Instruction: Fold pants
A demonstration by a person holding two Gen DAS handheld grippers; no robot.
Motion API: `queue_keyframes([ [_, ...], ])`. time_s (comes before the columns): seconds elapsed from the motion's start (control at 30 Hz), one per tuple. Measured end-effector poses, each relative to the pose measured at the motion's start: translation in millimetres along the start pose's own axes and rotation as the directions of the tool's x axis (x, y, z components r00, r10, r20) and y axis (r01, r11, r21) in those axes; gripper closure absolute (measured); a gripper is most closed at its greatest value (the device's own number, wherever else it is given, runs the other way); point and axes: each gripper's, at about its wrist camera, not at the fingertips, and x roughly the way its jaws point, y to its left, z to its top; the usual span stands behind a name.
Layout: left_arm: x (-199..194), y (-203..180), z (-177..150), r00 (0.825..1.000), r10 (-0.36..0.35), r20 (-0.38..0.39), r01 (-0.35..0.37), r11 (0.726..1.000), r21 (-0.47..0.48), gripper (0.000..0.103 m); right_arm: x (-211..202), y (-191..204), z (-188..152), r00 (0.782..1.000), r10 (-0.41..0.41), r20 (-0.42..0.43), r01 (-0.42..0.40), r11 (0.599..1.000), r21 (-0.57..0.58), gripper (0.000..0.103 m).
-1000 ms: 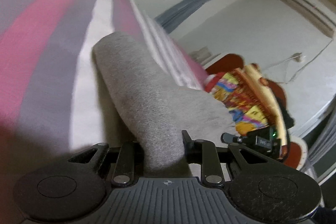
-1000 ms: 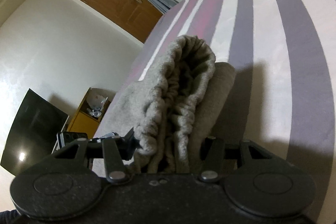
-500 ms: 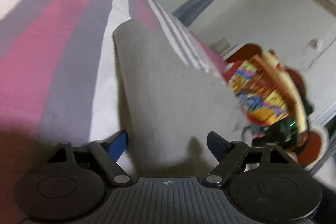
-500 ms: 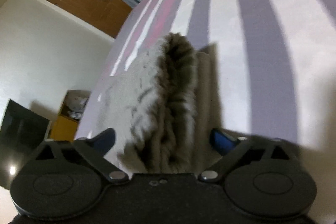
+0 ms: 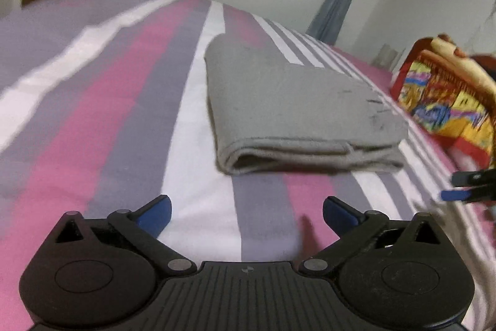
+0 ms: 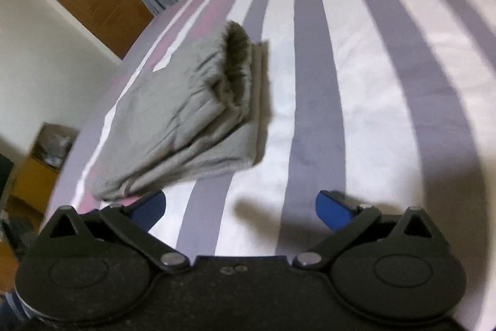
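pants point(image 5: 288, 110) lie folded on the striped bed point(image 5: 93, 101); left gripper point(image 5: 246, 214) and right gripper point(image 6: 240, 208) both spread, empty.

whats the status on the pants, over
Left gripper open, holding nothing. Right gripper open, holding nothing. Pants folded flat on the striped bed. Nothing in the way.

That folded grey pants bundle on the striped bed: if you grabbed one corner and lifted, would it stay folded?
Probably not. The soft grey knit pants lie in loose stacked layers, so they'd likely flop open. The gathered waistband looks bulky, so that end may sag first.
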Motion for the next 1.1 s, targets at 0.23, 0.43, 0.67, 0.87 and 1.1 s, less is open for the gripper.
queue_keyframes([
  [0.23, -108.4, -51.5, -10.8, 0.994, 0.044, 0.097, -0.053, 0.994, 0.096, 0.000, -73.6, 72.7, -53.6, 0.989, -0.080, 0.123, 0.102, 0.979, -0.177, 0.000],
  [0.43, -195.8, -84.3, -38.1, 0.989, 0.058, 0.135, -0.073, 0.991, 0.114, 0.000, -130.0, 119.0, -95.4, 0.972, -0.106, 0.208, 0.150, 0.967, -0.208, 0.000],
  [0.67, -265.5, -110.7, -56.7, 0.981, 0.041, 0.189, -0.059, 0.994, 0.088, 0.000, -187.6, 162.2, -147.7, 0.955, -0.104, 0.278, 0.170, 0.959, -0.228, 0.000],
  [0.87, -319.2, -130.2, -72.1, 0.971, 0.036, 0.236, -0.062, 0.993, 0.100, 0.000, -225.0, 195.3, -178.0, 0.927, -0.101, 0.362, 0.211, 0.937, -0.279, 0.000],
  [1.1, -376.1, -153.0, -91.4, 0.952, 0.034, 0.303, -0.081, 0.986, 0.145, 0.000, -268.3, 208.4, -211.9, 0.896, -0.102, 0.432, 0.240, 0.930, -0.279, 0.000],
])
